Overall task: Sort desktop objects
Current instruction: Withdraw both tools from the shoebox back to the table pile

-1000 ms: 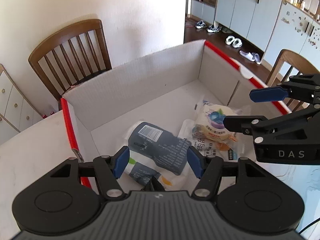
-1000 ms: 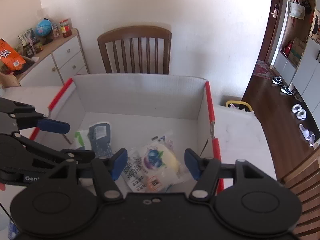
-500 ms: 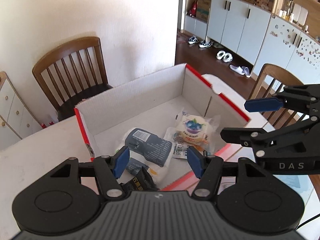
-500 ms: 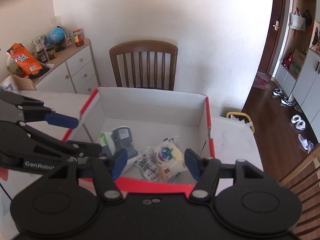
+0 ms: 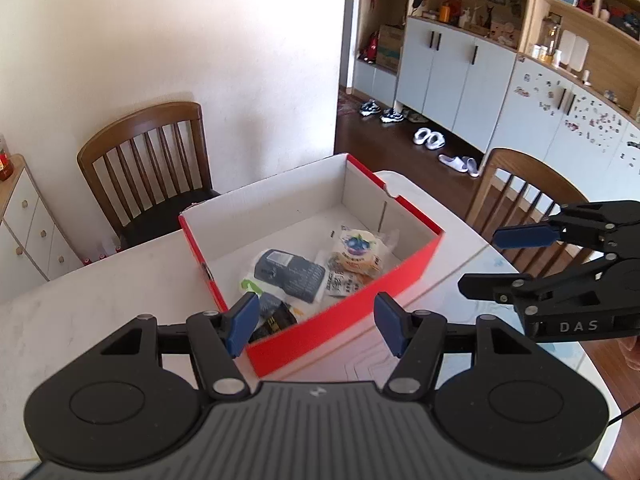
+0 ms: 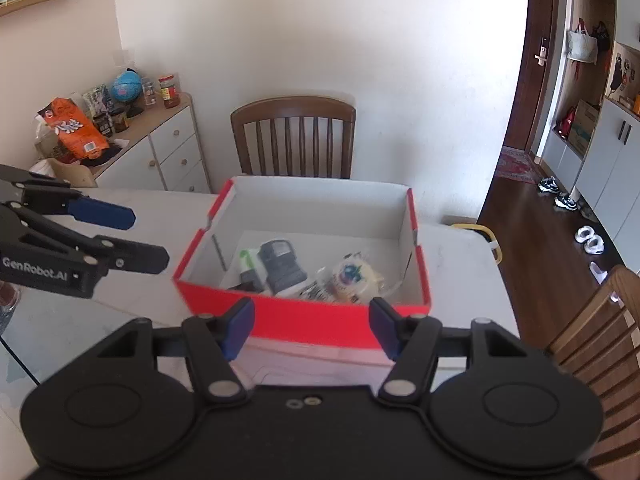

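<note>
A red cardboard box (image 5: 352,300) with a white inside sits on the white table; it also shows in the right wrist view (image 6: 304,322). Inside lie a dark blue-grey packet (image 5: 290,274), a clear-wrapped bun with a blueberry label (image 5: 358,250) and a green-and-white packet (image 5: 250,286). The same packet (image 6: 282,266) and bun (image 6: 352,278) show in the right wrist view. My left gripper (image 5: 316,328) is open and empty, above the box's near corner. My right gripper (image 6: 310,330) is open and empty, above the box's near wall.
A wooden chair (image 6: 294,136) stands behind the table against the wall, another chair (image 5: 524,192) at the right end. A white sideboard (image 6: 160,148) with jars, a globe and an orange bag stands at the left. Bare table (image 5: 100,280) lies left of the box.
Both grippers have pulled up and back from inside the box to above its near edge. The box and its contents have not moved. Both stay open.
</note>
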Demonstrator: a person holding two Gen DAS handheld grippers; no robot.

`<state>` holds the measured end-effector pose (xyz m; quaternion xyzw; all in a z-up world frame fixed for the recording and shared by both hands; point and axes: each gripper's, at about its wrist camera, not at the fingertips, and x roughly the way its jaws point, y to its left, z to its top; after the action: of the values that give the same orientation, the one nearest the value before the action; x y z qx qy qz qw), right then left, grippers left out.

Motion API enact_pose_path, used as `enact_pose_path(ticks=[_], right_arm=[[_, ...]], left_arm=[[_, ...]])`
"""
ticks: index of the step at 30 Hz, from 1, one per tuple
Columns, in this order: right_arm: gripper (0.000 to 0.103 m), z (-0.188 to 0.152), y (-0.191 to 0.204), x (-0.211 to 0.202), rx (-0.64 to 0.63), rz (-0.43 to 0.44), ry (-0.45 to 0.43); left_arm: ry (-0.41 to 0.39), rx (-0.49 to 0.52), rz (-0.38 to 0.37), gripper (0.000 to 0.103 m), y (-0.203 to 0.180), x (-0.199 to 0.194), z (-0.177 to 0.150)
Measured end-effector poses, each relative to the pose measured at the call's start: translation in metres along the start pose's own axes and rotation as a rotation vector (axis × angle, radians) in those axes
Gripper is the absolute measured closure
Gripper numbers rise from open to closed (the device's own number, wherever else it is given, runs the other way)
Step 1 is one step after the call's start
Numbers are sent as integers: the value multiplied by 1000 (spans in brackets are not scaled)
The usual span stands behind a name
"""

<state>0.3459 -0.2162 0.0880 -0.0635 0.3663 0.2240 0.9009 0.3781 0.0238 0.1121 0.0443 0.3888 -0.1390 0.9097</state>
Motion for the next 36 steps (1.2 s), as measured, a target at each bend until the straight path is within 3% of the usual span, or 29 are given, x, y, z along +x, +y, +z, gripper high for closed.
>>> enact_pose_path(ticks=[4, 17, 29, 33, 36], right_arm=[[40, -13, 16, -12, -3, 1, -7], [40, -59, 64, -42, -5, -5, -18], [40, -97, 98, -31, -4, -13, 21], [40, -106, 107, -22, -6, -17, 27], [40, -114, 110, -13, -6, -25, 39]], left_arm=[[-37, 10, 0, 41, -1, -21, -18], [-50, 29, -48, 41, -2, -63, -85], [-66, 68, -64, 41, -8, -80, -160], [-54, 69, -60, 32, -7, -76, -182], [-47, 86, -49, 31, -10, -72, -195]])
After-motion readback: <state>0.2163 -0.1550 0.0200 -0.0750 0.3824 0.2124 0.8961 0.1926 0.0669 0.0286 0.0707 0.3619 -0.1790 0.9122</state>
